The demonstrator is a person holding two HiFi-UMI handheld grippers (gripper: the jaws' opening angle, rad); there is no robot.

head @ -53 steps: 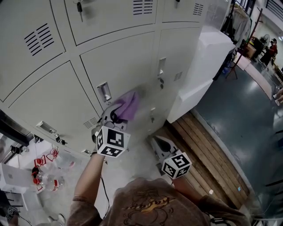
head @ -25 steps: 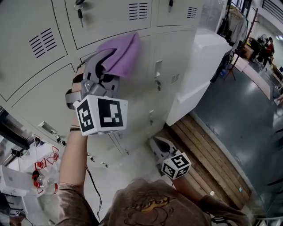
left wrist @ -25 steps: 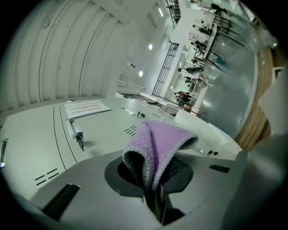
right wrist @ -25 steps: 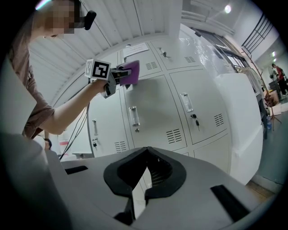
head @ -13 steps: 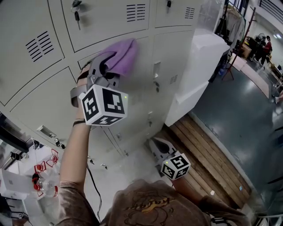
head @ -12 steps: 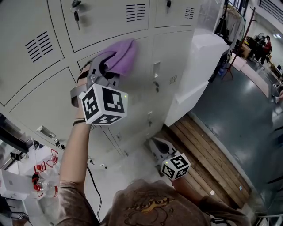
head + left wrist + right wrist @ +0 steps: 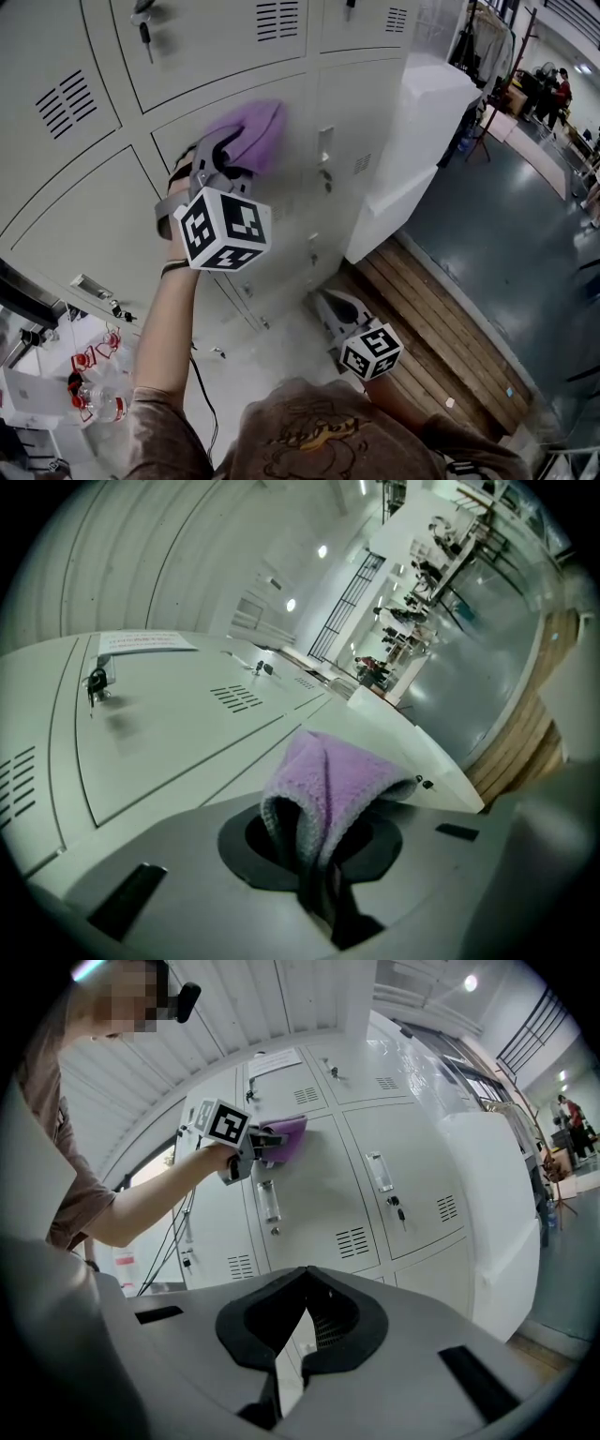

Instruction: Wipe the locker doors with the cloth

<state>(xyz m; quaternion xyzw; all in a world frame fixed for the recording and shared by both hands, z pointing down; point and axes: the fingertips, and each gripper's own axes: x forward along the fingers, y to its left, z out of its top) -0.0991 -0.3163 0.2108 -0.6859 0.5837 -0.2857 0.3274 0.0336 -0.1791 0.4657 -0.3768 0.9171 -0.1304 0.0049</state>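
The purple cloth (image 7: 251,133) is pinched in my left gripper (image 7: 230,148) and pressed against the top of a grey locker door (image 7: 281,202) in the middle row. In the left gripper view the cloth (image 7: 333,780) bulges out from between the jaws, with the locker fronts (image 7: 169,733) right behind it. The right gripper view shows the cloth (image 7: 286,1138) at that door's upper left corner. My right gripper (image 7: 330,305) hangs low by the locker base, shut with nothing in it; its tips (image 7: 307,1274) meet.
A white cabinet (image 7: 422,131) stands right of the lockers. Wooden planks (image 7: 441,319) lie on the floor below it. Keys hang in the upper locks (image 7: 144,36). Plastic bottles (image 7: 89,375) lie at the lower left. A person (image 7: 561,86) stands far off at the right.
The left gripper came up from a lower door with the cloth, then slid it slightly down the door over the last second. The right gripper has stayed where it was.
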